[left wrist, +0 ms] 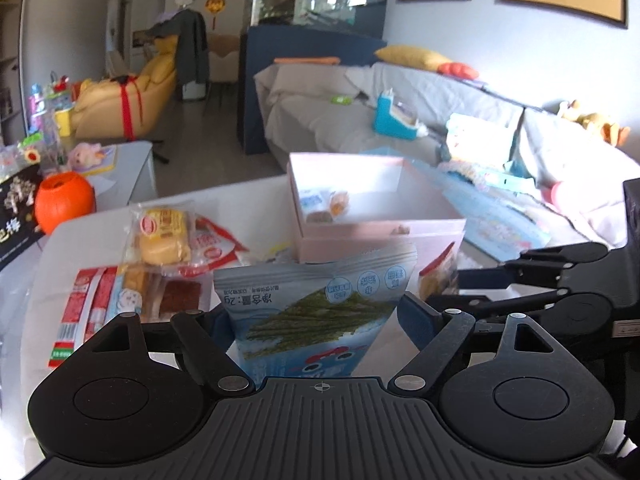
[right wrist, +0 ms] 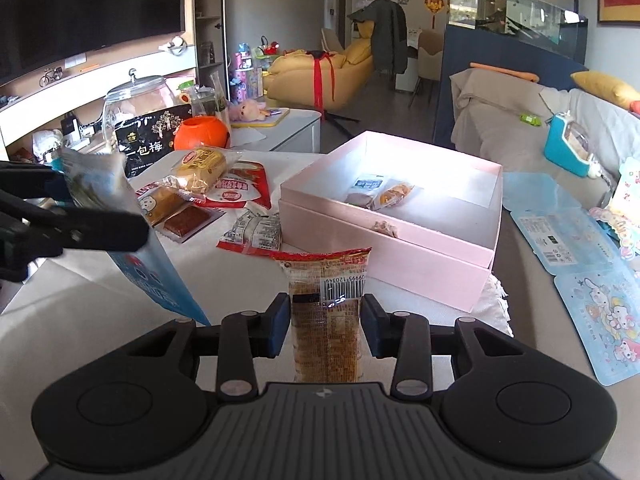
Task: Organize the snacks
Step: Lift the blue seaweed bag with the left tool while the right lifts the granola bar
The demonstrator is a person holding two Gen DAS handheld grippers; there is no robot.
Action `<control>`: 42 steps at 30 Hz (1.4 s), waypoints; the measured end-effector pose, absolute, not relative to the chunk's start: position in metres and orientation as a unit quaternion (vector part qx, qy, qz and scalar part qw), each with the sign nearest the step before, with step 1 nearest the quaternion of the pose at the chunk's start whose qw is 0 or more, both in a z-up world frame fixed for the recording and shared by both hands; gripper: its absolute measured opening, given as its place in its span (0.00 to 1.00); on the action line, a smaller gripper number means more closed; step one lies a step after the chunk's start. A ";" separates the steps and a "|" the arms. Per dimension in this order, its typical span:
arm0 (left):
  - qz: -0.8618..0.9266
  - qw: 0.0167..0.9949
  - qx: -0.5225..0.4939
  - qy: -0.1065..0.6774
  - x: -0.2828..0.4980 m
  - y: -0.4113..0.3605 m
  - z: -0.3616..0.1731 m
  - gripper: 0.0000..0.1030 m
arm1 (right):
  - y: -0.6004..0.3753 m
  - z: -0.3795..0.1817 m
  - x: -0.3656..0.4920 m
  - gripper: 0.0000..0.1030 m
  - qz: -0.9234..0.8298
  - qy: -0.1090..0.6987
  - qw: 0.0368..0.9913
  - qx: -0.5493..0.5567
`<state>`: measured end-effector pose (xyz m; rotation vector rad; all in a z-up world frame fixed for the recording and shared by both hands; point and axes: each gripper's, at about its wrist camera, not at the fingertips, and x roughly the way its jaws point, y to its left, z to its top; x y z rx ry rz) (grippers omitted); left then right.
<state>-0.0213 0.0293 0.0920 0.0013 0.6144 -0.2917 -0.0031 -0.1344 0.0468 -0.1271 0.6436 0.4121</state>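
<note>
My left gripper point(left wrist: 316, 320) is shut on a blue seaweed snack pack point(left wrist: 308, 320) and holds it above the table, just short of the open pink box point(left wrist: 380, 236). The box holds a few small wrapped snacks point(left wrist: 324, 206). My right gripper point(right wrist: 325, 322) is shut on a brown wrapped cake with a red top and barcode point(right wrist: 326, 312), held near the box's front wall point(right wrist: 380, 256). The left gripper and seaweed pack point(right wrist: 116, 216) show at the left of the right wrist view. More snacks lie in a pile point(right wrist: 208, 192) left of the box.
An orange pumpkin-shaped pot point(right wrist: 202, 134), a black plum bag point(right wrist: 154, 138) and a glass jar point(right wrist: 136, 100) stand behind the pile. Blue cartoon cards point(right wrist: 592, 252) lie right of the box. A grey sofa point(right wrist: 516, 136) is beyond.
</note>
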 end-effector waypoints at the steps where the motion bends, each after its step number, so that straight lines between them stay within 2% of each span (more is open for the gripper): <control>1: -0.142 0.943 0.004 0.301 -0.021 0.027 0.091 0.80 | -0.134 0.046 -0.002 0.37 0.201 0.313 0.926 -0.063; 7: -0.137 0.941 0.004 0.308 -0.011 0.021 0.083 0.78 | -0.127 0.039 0.000 0.37 0.210 0.319 0.922 -0.063; 11: -0.127 0.940 -0.002 0.317 -0.004 0.025 0.080 0.69 | -0.123 0.029 0.002 0.37 0.217 0.331 0.916 -0.065; 12: -0.130 0.940 -0.005 0.317 -0.005 0.027 0.081 0.63 | -0.123 0.026 0.003 0.37 0.217 0.335 0.915 -0.065; 14: -0.132 0.938 -0.008 0.319 -0.006 0.029 0.085 0.24 | -0.124 0.022 0.004 0.37 0.214 0.340 0.914 -0.062; 15: -0.134 0.938 -0.009 0.320 -0.008 0.030 0.088 0.20 | -0.126 0.021 0.005 0.36 0.212 0.342 0.914 -0.060; 18: -0.142 0.936 -0.012 0.321 -0.016 0.034 0.094 0.23 | -0.131 0.021 0.007 0.35 0.207 0.343 0.915 -0.052; 26: -0.147 0.941 -0.019 0.305 -0.027 0.036 0.108 0.20 | -0.132 0.029 0.005 0.33 0.211 0.330 0.918 -0.054; 34: -0.147 0.928 0.011 0.342 -0.030 0.029 0.096 0.21 | -0.131 0.023 0.004 0.33 0.204 0.340 0.916 -0.066; 42: -0.147 0.923 -0.006 0.357 -0.037 0.036 0.085 0.21 | -0.129 0.014 0.005 0.33 0.201 0.350 0.912 -0.071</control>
